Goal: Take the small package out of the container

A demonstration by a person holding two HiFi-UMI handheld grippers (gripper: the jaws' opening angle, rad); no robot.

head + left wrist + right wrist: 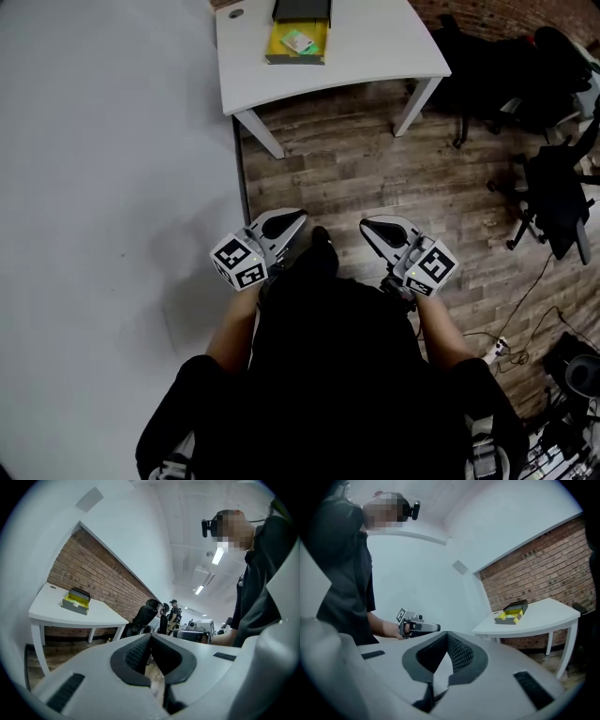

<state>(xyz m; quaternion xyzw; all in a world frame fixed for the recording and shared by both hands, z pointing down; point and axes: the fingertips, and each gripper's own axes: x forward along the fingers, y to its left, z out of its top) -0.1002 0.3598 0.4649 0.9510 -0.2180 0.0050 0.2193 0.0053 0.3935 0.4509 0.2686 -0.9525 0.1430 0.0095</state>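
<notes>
I see both tools low in the middle of the head view, held out in front of my operator's dark shirt. The left gripper (289, 223) sits just left of centre and the right gripper (379, 228) just right of it. They are near each other but not touching.

In the left gripper view, the left gripper (150, 636) has its dark ribbed pads pressed together at the tips, with nothing between them. The right gripper view shows the same for the right gripper (446, 634): its jaws meet at the tip and it is empty.

The container (298, 39) is a yellow box with a black lid section. It rests on the white table (375, 47) at the top centre of the head view, well apart from both tools. The small package (298, 41), green and white, lies inside the container on the yellow part.

The container (76, 602) shows at the left of the left gripper view, and the container (512, 612) at the right of the right gripper view. A brick wall (543, 569) stands behind it. Wooden floor (356, 169) fills the space between the table and the grippers, and black office chairs (553, 197) stand at the right edge.
</notes>
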